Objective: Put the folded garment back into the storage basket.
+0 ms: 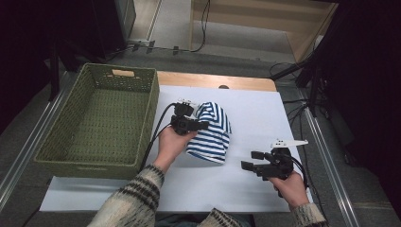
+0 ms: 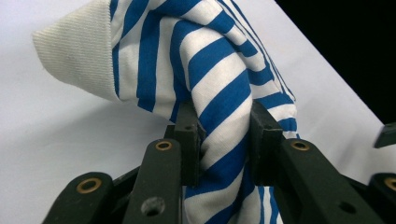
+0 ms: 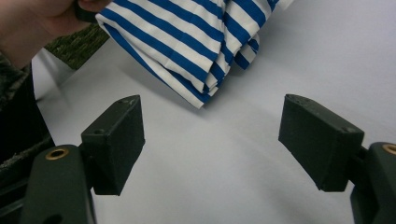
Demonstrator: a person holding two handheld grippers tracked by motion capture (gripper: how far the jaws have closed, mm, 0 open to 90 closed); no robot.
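Left tool (image 1: 196, 124) clamped on bunched striped shirt (image 1: 213, 135), lifting it off bench (image 1: 255, 113), likely for wicker basket (image 1: 101, 118); right tool (image 1: 251, 161) wide open, empty.

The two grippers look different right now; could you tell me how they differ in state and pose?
The left gripper is shut on the striped cloth, bunched between its jaws; the right gripper stands open with nothing between them. The left sits near the green basket; the right is apart from the cloth, nearer the person. Both are black, hand-held, over the white sheet.
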